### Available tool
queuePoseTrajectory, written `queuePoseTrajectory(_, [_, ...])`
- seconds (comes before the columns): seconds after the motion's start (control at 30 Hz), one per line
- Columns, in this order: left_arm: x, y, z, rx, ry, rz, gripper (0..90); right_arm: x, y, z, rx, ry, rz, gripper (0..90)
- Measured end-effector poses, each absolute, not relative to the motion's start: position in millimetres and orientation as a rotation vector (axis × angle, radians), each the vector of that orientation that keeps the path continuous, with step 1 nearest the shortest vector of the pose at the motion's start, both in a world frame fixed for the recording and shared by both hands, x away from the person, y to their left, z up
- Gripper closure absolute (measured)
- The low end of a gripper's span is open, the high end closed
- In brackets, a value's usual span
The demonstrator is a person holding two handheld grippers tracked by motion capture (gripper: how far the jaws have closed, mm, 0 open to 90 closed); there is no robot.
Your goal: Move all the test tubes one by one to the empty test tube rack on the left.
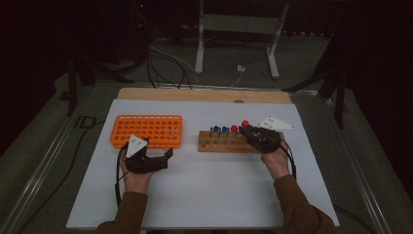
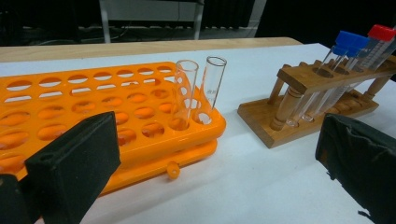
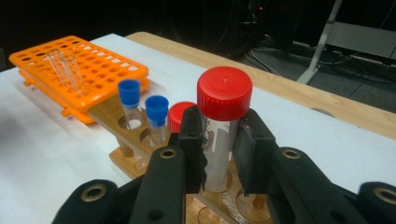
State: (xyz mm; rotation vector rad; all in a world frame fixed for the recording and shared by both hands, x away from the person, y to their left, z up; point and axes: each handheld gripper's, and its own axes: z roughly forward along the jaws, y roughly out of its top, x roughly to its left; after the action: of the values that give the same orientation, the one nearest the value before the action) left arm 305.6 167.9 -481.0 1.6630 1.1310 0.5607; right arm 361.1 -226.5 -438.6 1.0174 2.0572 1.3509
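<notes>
Right fingers (image 3: 219, 154) clamped on red-capped tube (image 3: 223, 121) above wooden rack (image 3: 116, 116) — two blue-capped, one red-capped tube seated there. Left fingers (image 2: 210, 163) wide open, empty — orange rack (image 2: 84, 107) holding two uncapped glass tubes (image 2: 198, 91) on white surface (image 2: 261, 182).

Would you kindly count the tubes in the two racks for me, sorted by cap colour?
Red-capped tubes: 2, one in the right gripper, one beside it in the wooden rack
Blue-capped tubes: 2
Uncapped glass tubes: 2, in the orange rack
Total: 6
</notes>
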Motion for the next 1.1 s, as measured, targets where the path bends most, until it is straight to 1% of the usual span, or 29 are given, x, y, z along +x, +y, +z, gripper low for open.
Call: queuePoseTrajectory(1.1, [306,166,-482,1.669,1.13,0.558,0.7,347,-231,-408,0.96,2.035,1.41,74.4])
